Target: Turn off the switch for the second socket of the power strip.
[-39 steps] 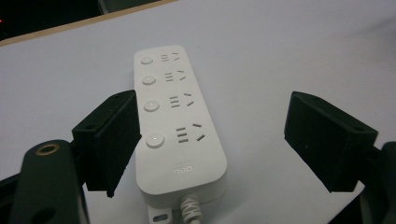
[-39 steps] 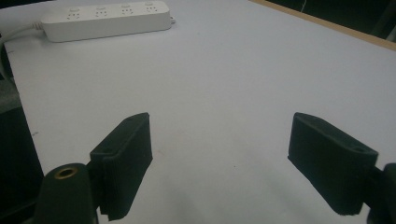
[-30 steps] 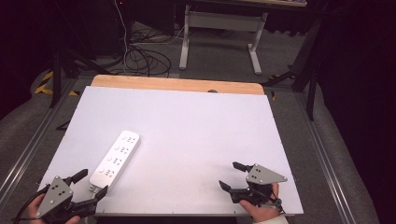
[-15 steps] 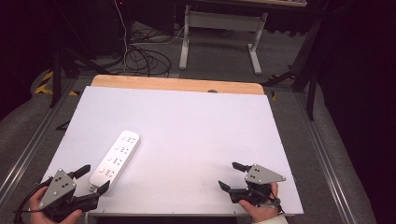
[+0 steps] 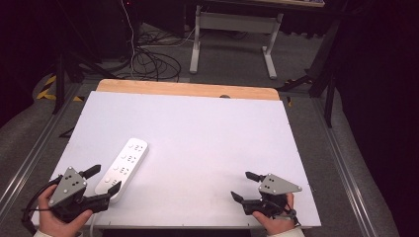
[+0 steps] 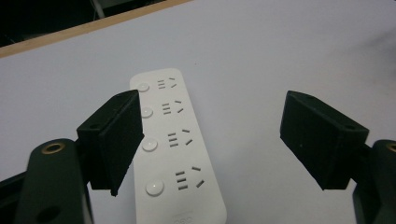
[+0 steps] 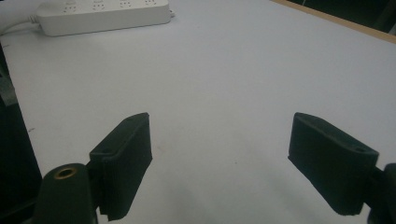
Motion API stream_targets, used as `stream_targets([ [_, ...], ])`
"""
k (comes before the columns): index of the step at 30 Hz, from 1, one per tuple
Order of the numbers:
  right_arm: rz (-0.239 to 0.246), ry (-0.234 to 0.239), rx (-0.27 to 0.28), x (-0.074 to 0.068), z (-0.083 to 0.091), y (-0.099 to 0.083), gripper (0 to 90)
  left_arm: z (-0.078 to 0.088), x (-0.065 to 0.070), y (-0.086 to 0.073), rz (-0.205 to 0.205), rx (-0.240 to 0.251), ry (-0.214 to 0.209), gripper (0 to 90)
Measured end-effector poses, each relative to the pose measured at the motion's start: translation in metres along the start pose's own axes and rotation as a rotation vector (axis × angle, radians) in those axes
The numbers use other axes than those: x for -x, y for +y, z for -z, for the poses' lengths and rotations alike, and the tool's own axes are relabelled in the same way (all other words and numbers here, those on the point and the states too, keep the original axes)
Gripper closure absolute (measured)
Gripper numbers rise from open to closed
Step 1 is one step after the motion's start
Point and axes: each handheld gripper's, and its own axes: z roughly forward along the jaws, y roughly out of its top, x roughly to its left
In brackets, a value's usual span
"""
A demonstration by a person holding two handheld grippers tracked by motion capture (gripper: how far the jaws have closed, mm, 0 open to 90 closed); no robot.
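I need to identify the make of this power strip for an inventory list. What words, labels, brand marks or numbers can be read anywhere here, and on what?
Power strip: a faint embossed mark at its near end, too faint and blurred to read.
Power strip in the high view: no legible text.
Left gripper, right gripper, table: no words, numbers or signs.
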Motion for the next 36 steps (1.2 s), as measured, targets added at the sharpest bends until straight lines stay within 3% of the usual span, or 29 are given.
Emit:
stream_targets([
  [25,0.000,0.002,-0.007,0.001,-0.002,-0.001,21.9,-0.028,-0.007,0.019,0.004,-0.020,-0.025,21.7],
  [29,-0.001,0.004,-0.004,0.001,-0.002,-0.001,21.8,-0.030,-0.008,0.018,-0.002,-0.023,-0.010,21.7],
  [32,-0.001,0.006,-0.003,0.001,-0.001,-0.001,21.9,-0.029,-0.010,0.018,-0.019,-0.023,-0.003,32.2],
  [33,-0.001,0.007,-0.004,0.001,-0.001,-0.001,22.0,-0.028,-0.013,0.018,-0.005,-0.020,-0.046,42.0],
  [34,-0.001,0.007,-0.004,0.001,-0.001,-0.001,22.0,-0.028,-0.014,0.018,0.004,-0.022,-0.058,48.1],
  [36,-0.002,0.006,-0.003,0.001,-0.001,-0.001,22.0,-0.028,-0.015,0.019,0.007,-0.025,-0.049,48.1],
])
